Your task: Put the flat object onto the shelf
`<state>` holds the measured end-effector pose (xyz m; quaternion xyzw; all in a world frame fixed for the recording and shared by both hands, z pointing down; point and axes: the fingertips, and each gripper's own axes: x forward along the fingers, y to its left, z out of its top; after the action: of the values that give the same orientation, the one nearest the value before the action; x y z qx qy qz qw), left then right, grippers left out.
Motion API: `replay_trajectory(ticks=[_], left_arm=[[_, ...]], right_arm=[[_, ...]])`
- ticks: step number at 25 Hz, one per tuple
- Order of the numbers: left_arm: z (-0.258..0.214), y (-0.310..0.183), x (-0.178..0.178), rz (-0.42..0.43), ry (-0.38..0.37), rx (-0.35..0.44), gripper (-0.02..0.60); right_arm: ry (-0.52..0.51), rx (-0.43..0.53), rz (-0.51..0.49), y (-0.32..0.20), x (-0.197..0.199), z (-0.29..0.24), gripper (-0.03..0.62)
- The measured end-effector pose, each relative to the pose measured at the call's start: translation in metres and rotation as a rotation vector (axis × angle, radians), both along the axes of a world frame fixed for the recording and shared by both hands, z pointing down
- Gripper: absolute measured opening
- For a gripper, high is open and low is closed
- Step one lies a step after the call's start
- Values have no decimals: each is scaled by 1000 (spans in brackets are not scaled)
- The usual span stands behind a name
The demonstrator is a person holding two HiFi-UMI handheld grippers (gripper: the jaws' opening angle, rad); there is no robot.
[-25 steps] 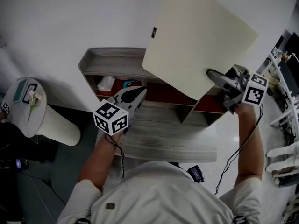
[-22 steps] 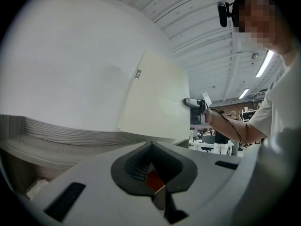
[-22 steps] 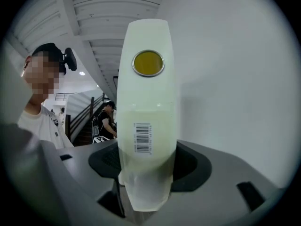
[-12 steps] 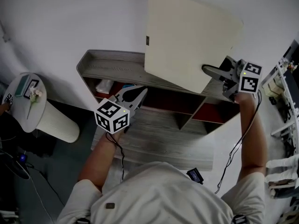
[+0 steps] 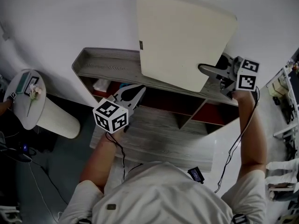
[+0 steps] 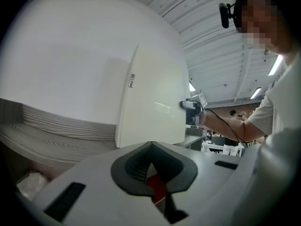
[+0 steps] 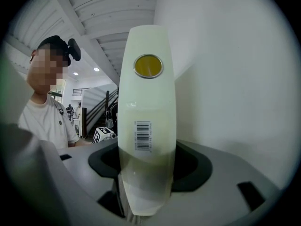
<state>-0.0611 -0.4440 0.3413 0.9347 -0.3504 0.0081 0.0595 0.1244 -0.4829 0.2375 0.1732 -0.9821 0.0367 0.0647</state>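
Cream: one flat object (image 5: 184, 41) clamped by right gripper (image 5: 208, 70) (left gripper (image 5: 139, 90) closed), one shelf (image 5: 105, 64).

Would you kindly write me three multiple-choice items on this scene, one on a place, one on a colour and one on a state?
1. Where is the flat object?
A. held on edge over the top of the shelf
B. inside a lower opening of it
C. lying flat on its lower board

2. What colour is the back of the shelf's compartments?
A. blue
B. red
C. green

3. What state is the right hand-held gripper in?
A. open and empty
B. shut and empty
C. shut on the flat object

Answers:
1 A, since the left gripper view shows it standing above the shelf's top.
2 B, since red shows inside the shelf in the head view.
3 C, since the right gripper view shows the object's edge clamped between the jaws.
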Motion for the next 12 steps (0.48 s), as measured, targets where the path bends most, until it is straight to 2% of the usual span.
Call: replay_trajectory(ticks=[12], left_arm=[[6, -5, 12, -12, -3, -18, 14]], right_arm=[[-41, 18, -43, -7, 6, 9, 301]])
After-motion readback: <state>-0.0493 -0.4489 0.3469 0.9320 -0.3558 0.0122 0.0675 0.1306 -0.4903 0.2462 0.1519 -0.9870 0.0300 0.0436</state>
